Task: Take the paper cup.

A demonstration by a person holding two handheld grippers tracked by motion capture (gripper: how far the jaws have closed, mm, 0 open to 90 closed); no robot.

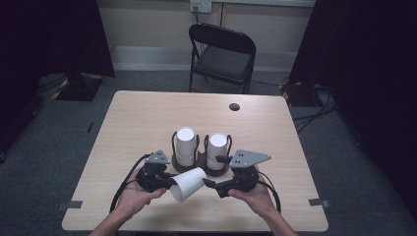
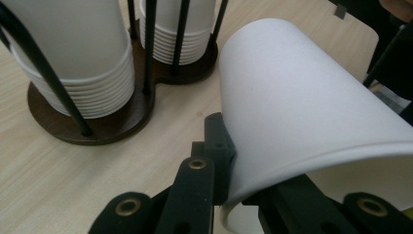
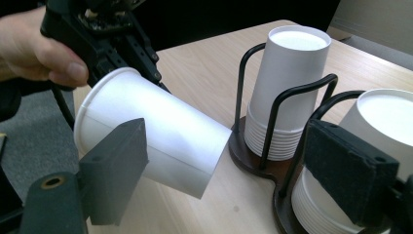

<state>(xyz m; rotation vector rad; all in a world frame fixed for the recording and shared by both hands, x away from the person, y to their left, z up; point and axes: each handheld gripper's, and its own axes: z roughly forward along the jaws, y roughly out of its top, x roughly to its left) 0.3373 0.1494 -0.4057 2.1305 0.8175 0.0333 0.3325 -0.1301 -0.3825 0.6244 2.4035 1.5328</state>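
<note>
My left tool (image 1: 164, 183) pinches the rim of the paper cup (image 1: 189, 184) held sideways over the table (image 1: 147, 113), and my right tool (image 1: 210, 183) stands open beside its bottom, so I think the next move is to close on it gently.

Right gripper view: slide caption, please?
Left gripper holds a paper cup by its rim, beside two cup stacks.

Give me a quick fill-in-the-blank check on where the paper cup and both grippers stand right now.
1. The left gripper is pinching the loose paper cup by its ____.
2. The right gripper has its jaws ____, with nothing clamped between them.
3. The dark wooden holder carries ____ stacks of upside-down cups.
4. The loose paper cup is held on its ____, not upright.

Missing words: rim; open; two; side
</note>
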